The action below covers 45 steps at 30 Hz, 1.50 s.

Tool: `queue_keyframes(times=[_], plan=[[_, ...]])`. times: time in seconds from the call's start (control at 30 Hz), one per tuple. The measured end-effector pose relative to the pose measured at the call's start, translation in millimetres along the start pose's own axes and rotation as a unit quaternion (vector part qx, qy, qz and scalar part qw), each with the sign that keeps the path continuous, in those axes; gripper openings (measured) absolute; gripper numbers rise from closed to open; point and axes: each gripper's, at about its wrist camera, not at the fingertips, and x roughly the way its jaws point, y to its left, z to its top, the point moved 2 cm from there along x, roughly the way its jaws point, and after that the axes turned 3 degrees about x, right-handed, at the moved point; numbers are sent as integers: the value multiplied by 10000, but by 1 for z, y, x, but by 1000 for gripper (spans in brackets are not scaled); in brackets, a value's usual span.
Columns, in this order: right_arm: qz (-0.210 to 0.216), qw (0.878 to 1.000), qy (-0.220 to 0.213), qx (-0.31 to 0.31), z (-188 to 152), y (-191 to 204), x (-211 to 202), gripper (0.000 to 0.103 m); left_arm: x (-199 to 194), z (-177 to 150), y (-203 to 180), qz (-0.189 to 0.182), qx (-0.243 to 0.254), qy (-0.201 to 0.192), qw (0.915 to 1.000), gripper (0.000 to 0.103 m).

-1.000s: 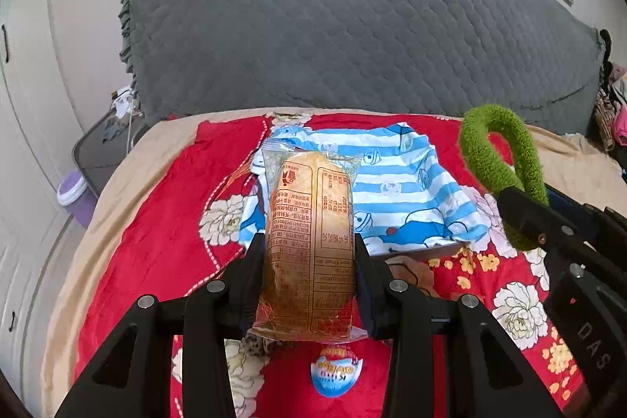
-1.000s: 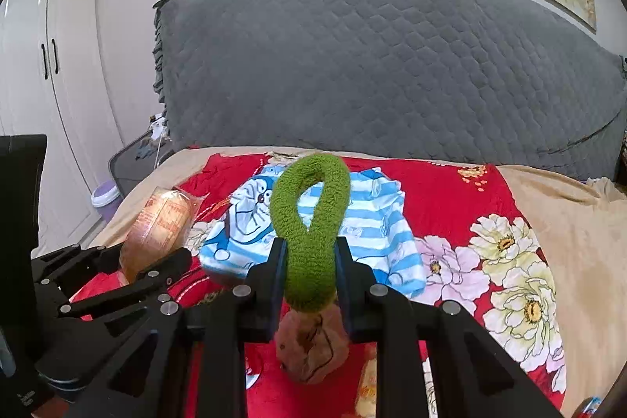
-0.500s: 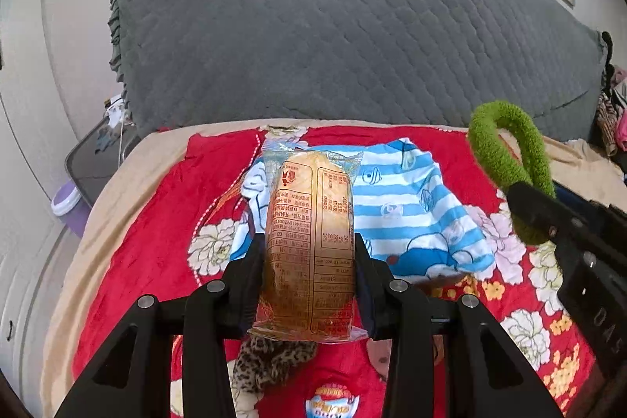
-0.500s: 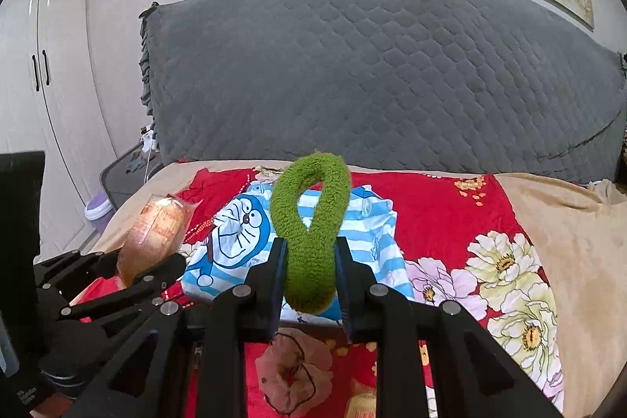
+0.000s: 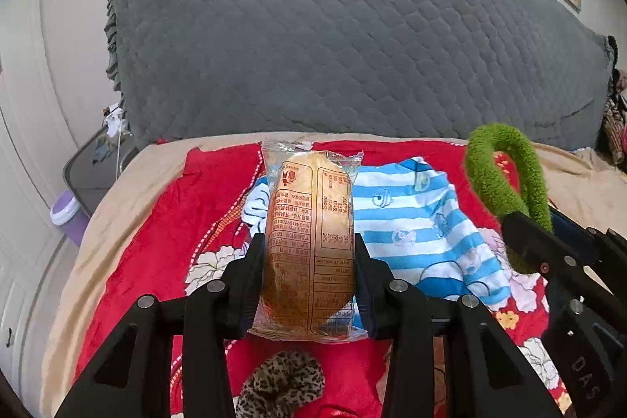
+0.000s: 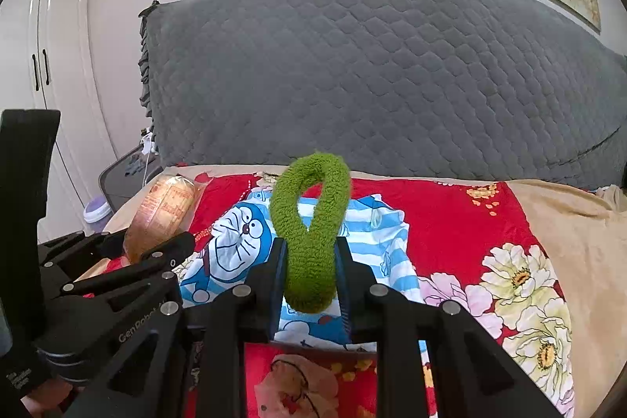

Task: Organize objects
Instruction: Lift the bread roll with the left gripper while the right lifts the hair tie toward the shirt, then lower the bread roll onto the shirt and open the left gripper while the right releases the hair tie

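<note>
bread packet (image 5: 309, 245), a clear wrapper around a golden loaf, stands on end between the left gripper (image 5: 309, 277) fingers, which pinch it at its lower half, held in the air over the bed (image 5: 129, 206). at about 2 o'clock from it in the left wrist view, the right gripper (image 6: 311, 273) fingers are pressed tight on the lower end of a fuzzy green scrunchie (image 6: 311, 222), its loop standing up past the tips. both tools point forward and slope down toward the red floral blanket (image 6: 450, 214), side by side and near each other, the left one at 9 o'clock in the right wrist view. below them lies a blue striped cartoon shirt (image 6: 243, 245); a leopard scrunchie (image 5: 282, 382) sits at 6 o'clock under the packet, and a pink one (image 6: 301, 386) under the right tool. the step looks like carrying both items to their places, which no view shows. to do it well, keep the squeeze on the loaf light so it does not crush, keep the wrapper from slipping, and hold the two tools apart so they do not knock.
</note>
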Motion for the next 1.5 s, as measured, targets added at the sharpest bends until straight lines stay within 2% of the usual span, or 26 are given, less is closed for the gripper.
queue_keyframes(times=[0.83,1.0,1.2,1.5], plan=[[0,9998,151,-97,8,-4,66,24,69,16,10,166,4,149,9998,42],[-4,9996,291,-13,8,-12,85,24,93,23,6,205,65,250,9995,42],[-55,9986,518,-67,14,-19,119,24,130,29,8,31,-41,478,9988,42],[49,9950,994,19,12,-26,165,24,189,19,5,-100,-13,784,9969,42]])
